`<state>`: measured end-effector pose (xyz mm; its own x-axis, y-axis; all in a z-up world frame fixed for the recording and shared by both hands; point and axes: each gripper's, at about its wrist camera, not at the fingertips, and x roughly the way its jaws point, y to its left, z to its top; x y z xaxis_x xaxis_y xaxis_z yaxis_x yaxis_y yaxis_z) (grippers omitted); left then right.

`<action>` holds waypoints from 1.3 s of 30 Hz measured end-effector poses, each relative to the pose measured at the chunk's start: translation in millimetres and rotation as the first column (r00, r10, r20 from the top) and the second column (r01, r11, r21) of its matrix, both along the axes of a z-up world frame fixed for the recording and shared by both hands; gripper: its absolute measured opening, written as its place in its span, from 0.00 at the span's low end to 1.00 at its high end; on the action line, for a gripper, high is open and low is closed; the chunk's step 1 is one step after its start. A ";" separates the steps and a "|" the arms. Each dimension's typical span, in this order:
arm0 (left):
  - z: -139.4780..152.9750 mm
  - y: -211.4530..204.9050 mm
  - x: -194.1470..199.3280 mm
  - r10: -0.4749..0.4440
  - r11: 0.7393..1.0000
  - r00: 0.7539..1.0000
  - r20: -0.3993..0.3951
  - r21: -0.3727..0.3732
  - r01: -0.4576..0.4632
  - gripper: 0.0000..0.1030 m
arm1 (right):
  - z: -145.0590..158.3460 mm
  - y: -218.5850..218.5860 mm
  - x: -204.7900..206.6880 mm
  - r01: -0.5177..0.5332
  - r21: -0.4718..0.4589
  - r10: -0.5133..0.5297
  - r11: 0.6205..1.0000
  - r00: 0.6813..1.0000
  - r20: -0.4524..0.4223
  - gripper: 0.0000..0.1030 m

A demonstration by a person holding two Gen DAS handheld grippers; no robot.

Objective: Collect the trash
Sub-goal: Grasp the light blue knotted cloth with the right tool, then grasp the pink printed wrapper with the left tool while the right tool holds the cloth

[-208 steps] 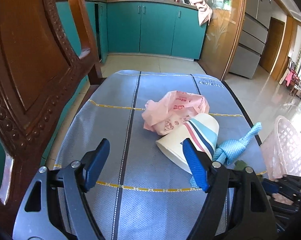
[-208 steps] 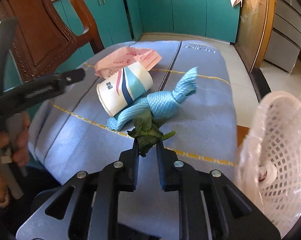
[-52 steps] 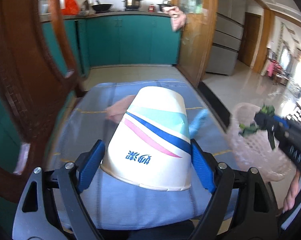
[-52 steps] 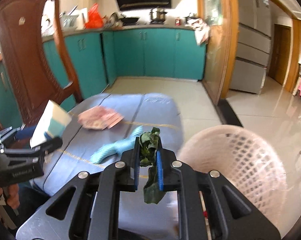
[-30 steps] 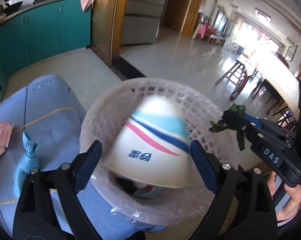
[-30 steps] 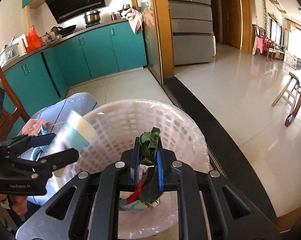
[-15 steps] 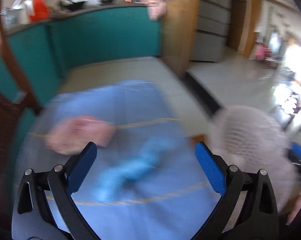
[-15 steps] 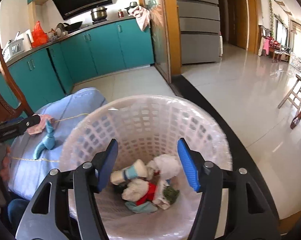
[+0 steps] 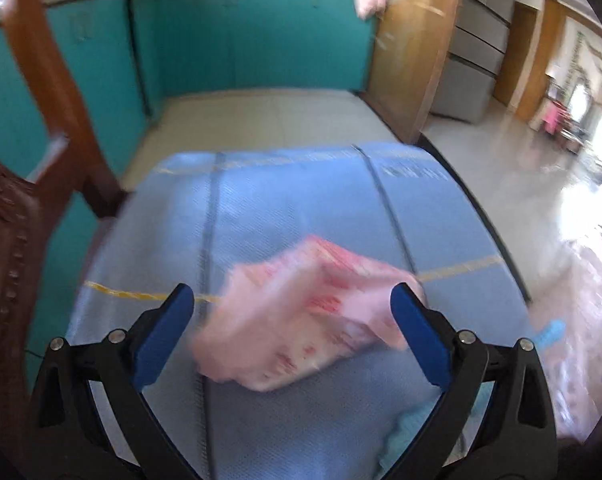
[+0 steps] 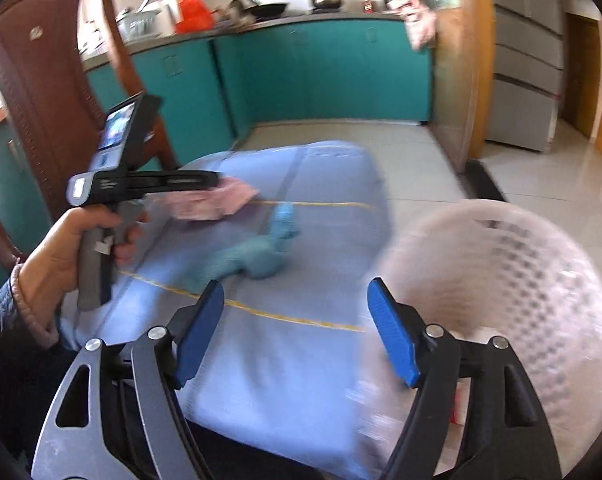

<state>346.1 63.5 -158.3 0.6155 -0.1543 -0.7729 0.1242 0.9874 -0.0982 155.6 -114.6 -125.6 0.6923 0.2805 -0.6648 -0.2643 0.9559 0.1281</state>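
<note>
right gripper (image 10: 295, 334): jaws have just been opening, nothing between them.
left gripper (image 9: 291, 330): fingers spread wide, empty, over pink bag (image 9: 301, 332) on blue cloth (image 9: 285, 200).
risk: thin bag may slip.
knotted rag (image 10: 257, 254): beside basket (image 10: 513, 280); may be forgotten.

A crumpled pink plastic bag with red print (image 9: 301, 316) is lying on the blue cloth. A knotted light-blue rag (image 10: 257, 254) is resting near it, toward the white lattice plastic basket (image 10: 513, 292) that is standing beside the cloth's edge.
</note>
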 end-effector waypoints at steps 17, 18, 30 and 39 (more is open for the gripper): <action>11.6 61.9 -40.0 0.097 0.961 0.994 0.044 -0.264 -0.083 0.95 | -47.4 55.9 88.3 0.086 0.096 -0.067 0.992 0.979 -0.194 0.72; 10.7 61.5 -36.8 0.106 0.962 0.994 0.037 -0.255 -0.093 0.95 | -50.3 62.9 91.1 0.087 0.074 -0.071 0.993 0.978 -0.197 0.72; 0.9 32.9 -6.8 0.092 0.995 0.995 0.041 -0.044 -0.090 0.96 | -57.5 69.1 76.7 0.006 -0.018 -0.009 1.000 0.984 -0.177 0.35; -15.8 22.0 0.6 -0.019 0.999 1.000 -0.021 -0.041 0.018 0.62 | -54.5 39.7 38.4 0.017 0.010 -0.015 1.000 0.981 -0.196 0.35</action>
<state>346.7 85.5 -174.1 0.5955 -0.1971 -0.7788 0.1399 0.9801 -0.1411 194.0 -75.0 -180.1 0.5536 0.2791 -0.7846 -0.2179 0.9579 0.1870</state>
